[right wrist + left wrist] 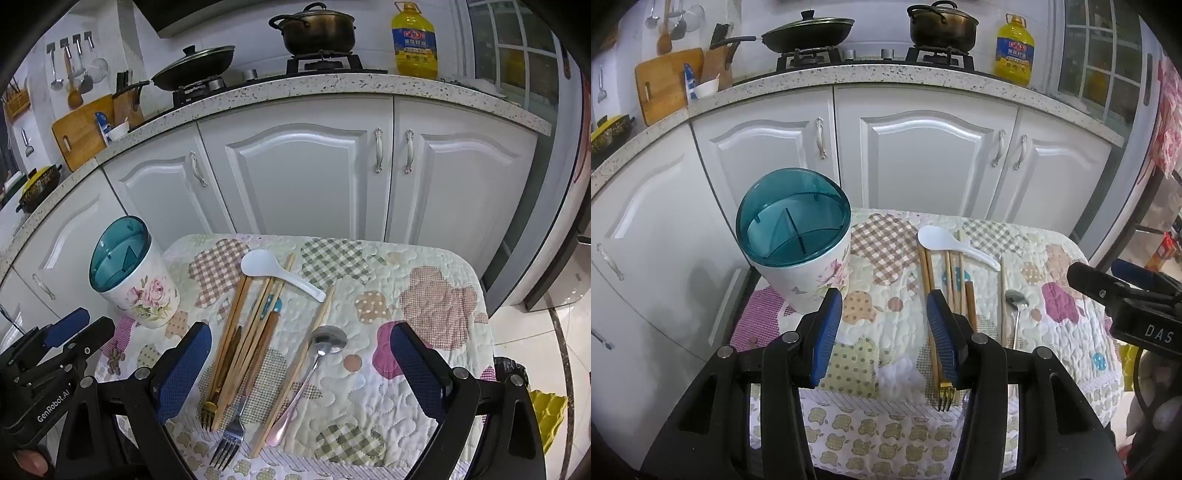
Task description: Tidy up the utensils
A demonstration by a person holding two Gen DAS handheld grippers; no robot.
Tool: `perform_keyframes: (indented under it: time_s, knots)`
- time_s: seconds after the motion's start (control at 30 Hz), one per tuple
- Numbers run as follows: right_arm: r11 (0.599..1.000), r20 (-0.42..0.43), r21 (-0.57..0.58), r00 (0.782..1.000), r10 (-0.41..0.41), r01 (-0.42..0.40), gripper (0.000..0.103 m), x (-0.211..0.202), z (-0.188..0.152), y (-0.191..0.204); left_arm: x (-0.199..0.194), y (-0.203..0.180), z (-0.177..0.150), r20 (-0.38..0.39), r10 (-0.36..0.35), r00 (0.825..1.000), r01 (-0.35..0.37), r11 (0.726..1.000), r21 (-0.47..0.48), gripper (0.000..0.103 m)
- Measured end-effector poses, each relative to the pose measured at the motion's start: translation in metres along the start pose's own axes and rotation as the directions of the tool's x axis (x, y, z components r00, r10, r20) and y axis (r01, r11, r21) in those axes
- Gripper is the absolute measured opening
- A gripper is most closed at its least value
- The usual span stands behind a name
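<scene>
**Both grippers open, nothing picked yet – utensils loose on quilt**

Left hand-held gripper (884,334) hangs over the quilted cover (1060,332), jaws wide apart, nothing btwn the pads. Right hand-held gripper (301,363) same: jaws spread wide, empty, hovering above the utensil pile. Both tilt down toward the cover.

Utensils lie in a loose bundle mid-cover: wooden chopsticks (255,325) fanned & overlapping, white plastic spoon (275,275) across their far ends, metal spoon (321,354) just to the right w/ one stray chopstick (295,373) beside it, steel fork (231,435) & gold fork (208,410) at the near edge. Floral holder (144,291) w/ teal divided insert stands upright at the cover's left, apart from the pile; looks empty as far as can be seen.

Judgement: task barely begun, first pick still to come.

Risks from here:
- chopsticks touch & cross, so a grab at one prob drags neighbours or lifts two
- thin sticks flat on soft quilt: pads may pinch fabric, or stick rolls out
- forks sit at the near edge & could get nudged off
- holder sits near the cover's left edge; a long utensil dropped in at an angle could tip it unless left gripper steadies it
</scene>
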State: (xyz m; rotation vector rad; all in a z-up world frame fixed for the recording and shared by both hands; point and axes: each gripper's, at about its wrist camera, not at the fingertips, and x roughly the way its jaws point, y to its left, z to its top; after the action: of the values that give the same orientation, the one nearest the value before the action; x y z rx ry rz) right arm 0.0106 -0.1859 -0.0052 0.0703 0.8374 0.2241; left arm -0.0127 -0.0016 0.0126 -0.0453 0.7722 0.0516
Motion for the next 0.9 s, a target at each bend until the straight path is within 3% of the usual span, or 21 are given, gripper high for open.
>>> perform_keyframes:
  time_s: [0.9]
  knots:
    - [1.000, -0.019, -0.006, 1.000, -0.019, 0.019, 0.096, 0.0077, 0.0007, -0.0059, 0.0081, 0.0000, -0.0006, -0.016, -0.017, 1.000, 0.017, 1.000, -0.014, 0.047]
